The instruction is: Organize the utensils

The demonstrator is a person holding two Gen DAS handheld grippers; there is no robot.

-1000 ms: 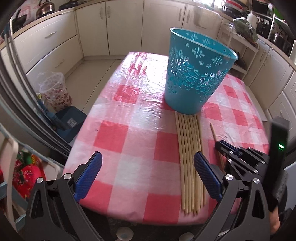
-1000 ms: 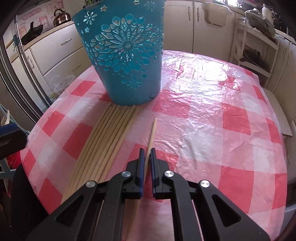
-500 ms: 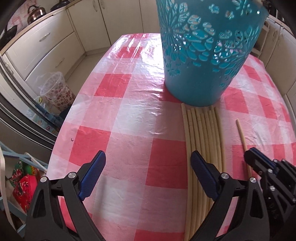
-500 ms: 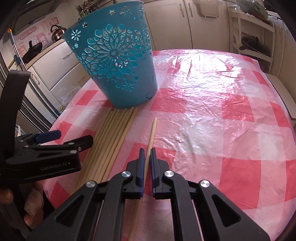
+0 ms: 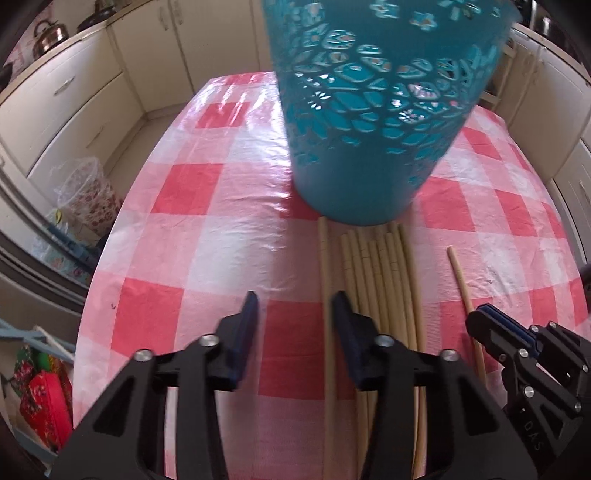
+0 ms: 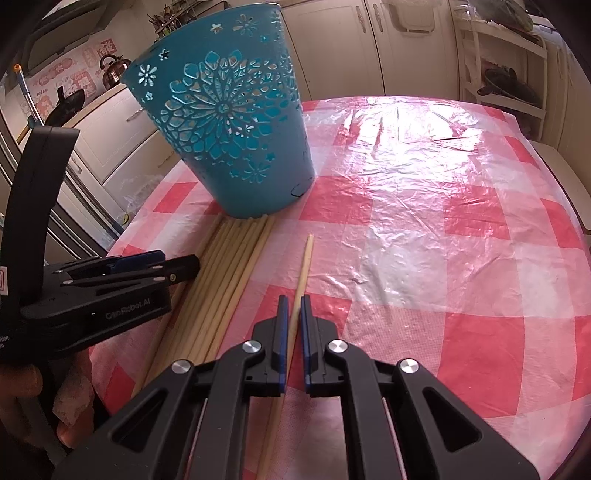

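A teal cut-out basket (image 5: 369,129) (image 6: 236,140) stands on the red-and-white checked table (image 5: 207,258) (image 6: 443,221). A bundle of long wooden sticks (image 5: 384,280) (image 6: 236,266) lies in front of it. My left gripper (image 5: 295,310) (image 6: 177,264) is low over the bundle's left edge and its jaws are closing. The leftmost stick (image 5: 325,258) lies between them beside the right pad, with a gap left on the other side. My right gripper (image 6: 293,310) (image 5: 487,317) is shut on a single stick (image 6: 304,258) (image 5: 460,280) lying apart to the right.
The table's left edge drops to the floor, where a clear plastic bin (image 5: 88,188) stands. Cream cabinets (image 5: 74,103) line the walls, with a kettle (image 5: 50,35) on the counter. A white shelf rack (image 6: 506,85) stands beyond the far right corner.
My left gripper moved forward and down to the bundle's left edge, and its jaws narrowed from wide apart. The right gripper stayed shut on the single stick.
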